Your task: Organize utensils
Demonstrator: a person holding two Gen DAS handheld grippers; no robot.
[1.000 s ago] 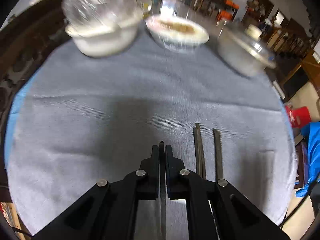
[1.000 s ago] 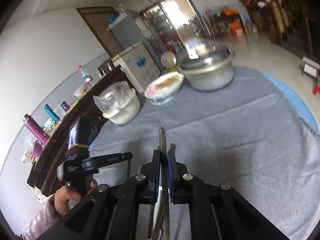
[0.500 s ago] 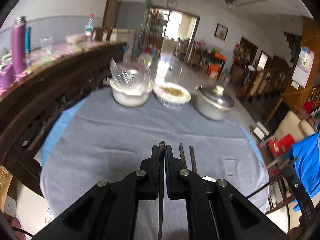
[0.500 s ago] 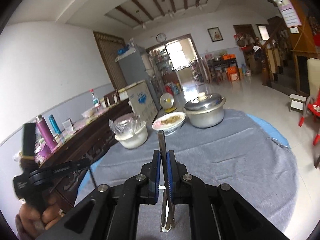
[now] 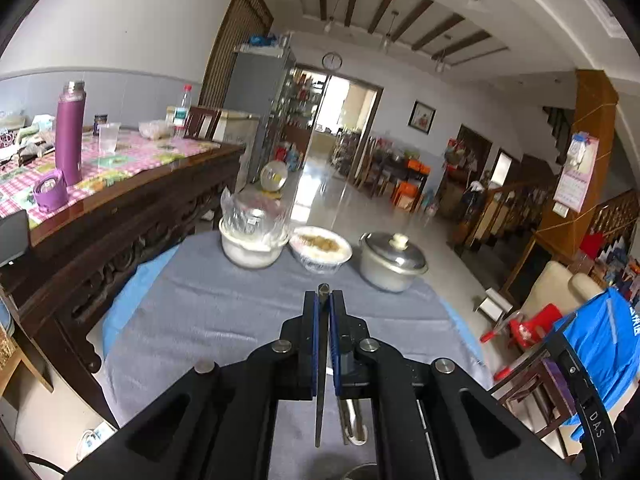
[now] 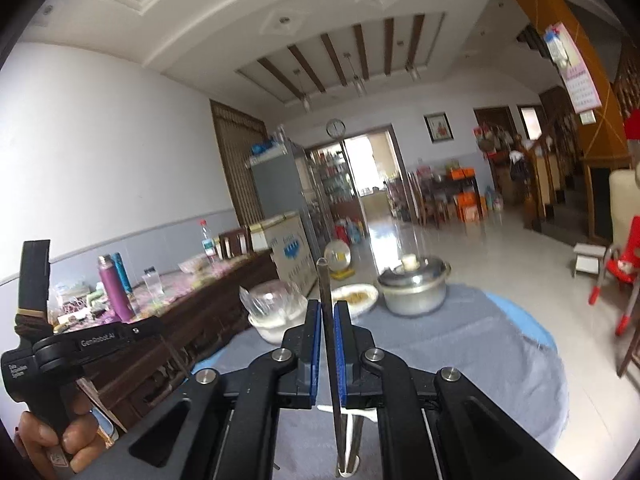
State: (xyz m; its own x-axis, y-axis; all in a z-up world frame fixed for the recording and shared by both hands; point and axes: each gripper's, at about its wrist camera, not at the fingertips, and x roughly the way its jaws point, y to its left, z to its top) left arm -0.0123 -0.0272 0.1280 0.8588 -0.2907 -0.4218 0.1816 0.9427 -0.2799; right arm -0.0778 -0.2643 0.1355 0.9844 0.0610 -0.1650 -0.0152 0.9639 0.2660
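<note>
Left tongs point(image 5: 323, 300) clamp one dark chopstick point(image 5: 320, 408); right tongs point(image 6: 327, 312) clamp another chopstick point(image 6: 326, 296), raised over the worktop point(image 5: 200, 320), pot point(image 5: 390, 264) at one o'clock.

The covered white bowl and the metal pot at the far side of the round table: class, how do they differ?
The covered white bowl is white and sealed with crinkled clear plastic film; the metal pot is silvery with a fitted metal lid and pale knob. The bowl stands at the left end of the row, the pot at the right, with a food-filled bowl between. Both stand upright on the grey tablecloth.
</note>
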